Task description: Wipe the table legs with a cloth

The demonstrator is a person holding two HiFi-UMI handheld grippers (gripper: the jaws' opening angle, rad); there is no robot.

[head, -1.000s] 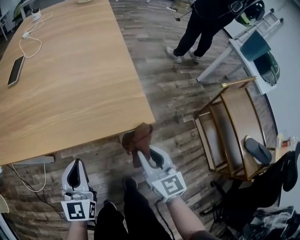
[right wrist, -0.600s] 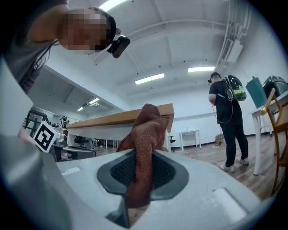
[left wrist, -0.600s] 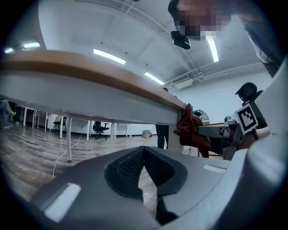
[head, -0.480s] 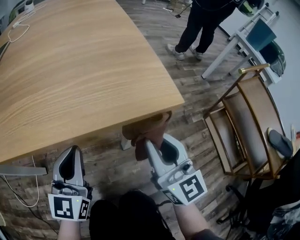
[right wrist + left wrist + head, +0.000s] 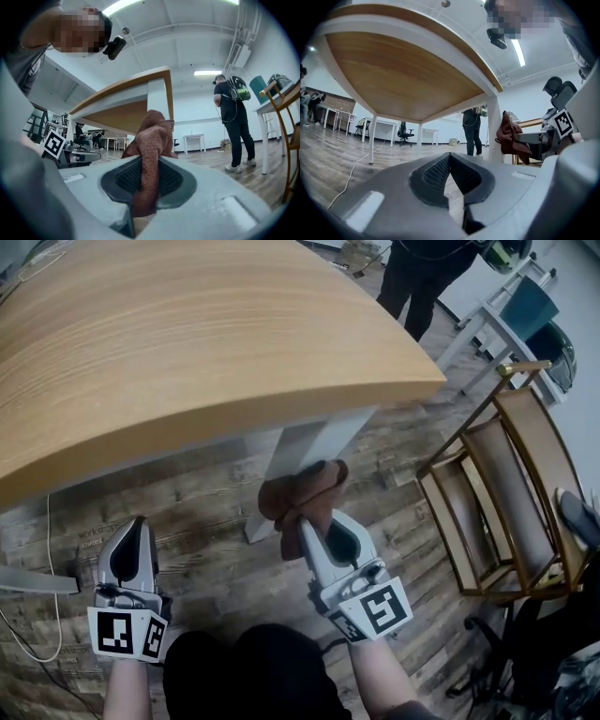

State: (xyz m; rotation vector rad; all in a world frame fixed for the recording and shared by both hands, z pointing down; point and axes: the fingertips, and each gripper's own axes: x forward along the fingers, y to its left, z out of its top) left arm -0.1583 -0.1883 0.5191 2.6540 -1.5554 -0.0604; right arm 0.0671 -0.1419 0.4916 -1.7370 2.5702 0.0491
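A brown cloth (image 5: 302, 493) is bunched in my right gripper (image 5: 303, 527), which is shut on it; the cloth's top lies against the lower part of the white table leg (image 5: 307, 452) under the wooden tabletop (image 5: 187, 334). In the right gripper view the cloth (image 5: 153, 138) stands up between the jaws in front of the leg (image 5: 157, 96). My left gripper (image 5: 130, 524) hangs low at the left, shut with nothing in it, well away from the leg. The left gripper view shows the leg (image 5: 494, 126) with the cloth (image 5: 511, 137) on its right side.
A wooden chair (image 5: 511, 484) stands close on the right. A person in dark clothes (image 5: 422, 277) stands beyond the table's corner. A white cable (image 5: 42, 596) trails over the plank floor at the left. More white tables and office chairs stand far back.
The view has dropped lower, so the table leg now shows under the top. My right gripper with the cloth has stayed at the leg; my left gripper remains low and idle.
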